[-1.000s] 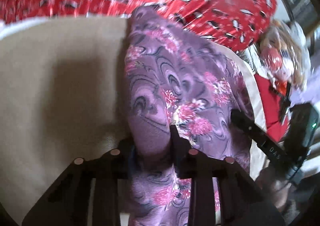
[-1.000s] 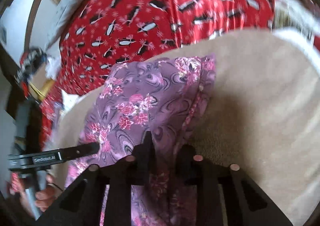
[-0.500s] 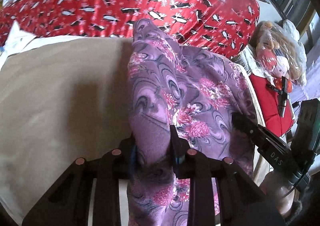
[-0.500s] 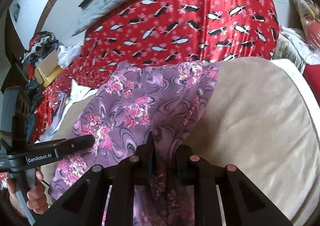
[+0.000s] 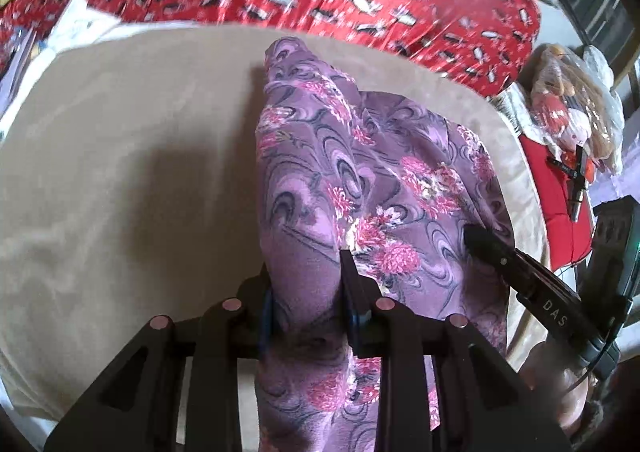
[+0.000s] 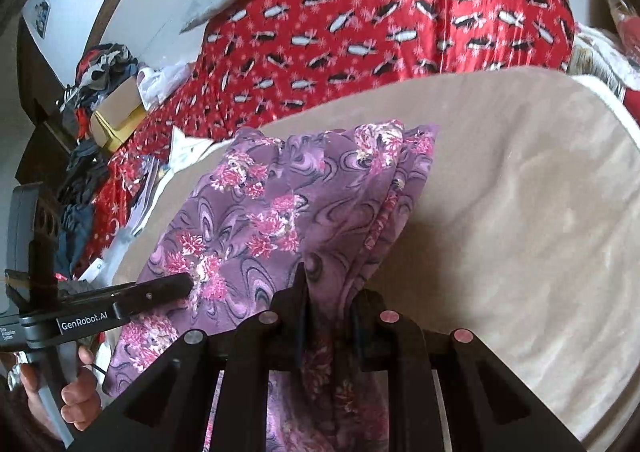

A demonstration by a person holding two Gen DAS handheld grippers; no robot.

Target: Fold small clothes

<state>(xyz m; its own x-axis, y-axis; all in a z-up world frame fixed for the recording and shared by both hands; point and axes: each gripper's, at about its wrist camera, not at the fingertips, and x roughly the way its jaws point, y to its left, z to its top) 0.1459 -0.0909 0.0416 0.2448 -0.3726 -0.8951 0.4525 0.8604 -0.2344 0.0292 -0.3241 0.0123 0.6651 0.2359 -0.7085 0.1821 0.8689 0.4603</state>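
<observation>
Over the beige pad (image 5: 120, 179), my left gripper (image 5: 308, 284) and right gripper (image 6: 330, 292) each pinch the cloth (image 5: 360, 179); uneven pull could slip thin fabric free.

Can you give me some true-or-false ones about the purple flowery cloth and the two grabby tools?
1. Both tools pinch the purple flowery cloth. True: the left tool and the right tool each grip it.
2. The cloth lies on a green mat. False: it rests on a beige blanket.
3. A red cover with black and white shapes lies behind the blanket. True.
4. The cloth is already folded into a neat square. False: it hangs stretched and creased between the tools.
5. The right tool is wide open. False: it is shut on the cloth.
</observation>
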